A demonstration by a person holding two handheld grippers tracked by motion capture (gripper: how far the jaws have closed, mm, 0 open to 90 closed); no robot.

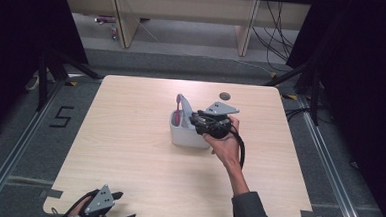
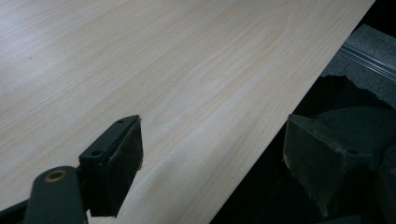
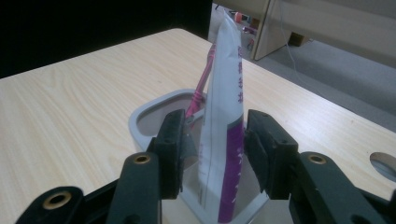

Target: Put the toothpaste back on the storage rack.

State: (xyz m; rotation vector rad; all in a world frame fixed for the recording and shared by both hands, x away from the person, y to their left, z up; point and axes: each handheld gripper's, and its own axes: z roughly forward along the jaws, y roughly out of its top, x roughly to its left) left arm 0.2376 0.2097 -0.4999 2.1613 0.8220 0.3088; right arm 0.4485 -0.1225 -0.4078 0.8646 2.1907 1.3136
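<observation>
A grey cup (image 1: pixel 185 135) stands at the middle of the table, its rim (image 3: pixel 140 116) close in the right gripper view. A white and purple toothpaste tube (image 3: pixel 224 116) stands upright in it, with a pink toothbrush (image 3: pixel 201 88) behind. From above, the tube (image 1: pixel 183 104) and toothbrush (image 1: pixel 177 117) rise out of the cup's left side. My right gripper (image 3: pixel 212 149) is over the cup (image 1: pixel 196 119), open, one jaw on each side of the tube; the right jaw is at the tube and a small gap shows at the left jaw. My left gripper (image 1: pixel 123 206) rests at the table's near-left corner, open with nothing between its jaws (image 2: pixel 212 154).
The pale wooden table (image 1: pixel 128 150) has a round hole (image 1: pixel 225 95) near its far edge, behind the cup. Its near edge (image 2: pixel 261 154) runs between my left jaws, with dark floor beyond. Black stands and cables flank the table.
</observation>
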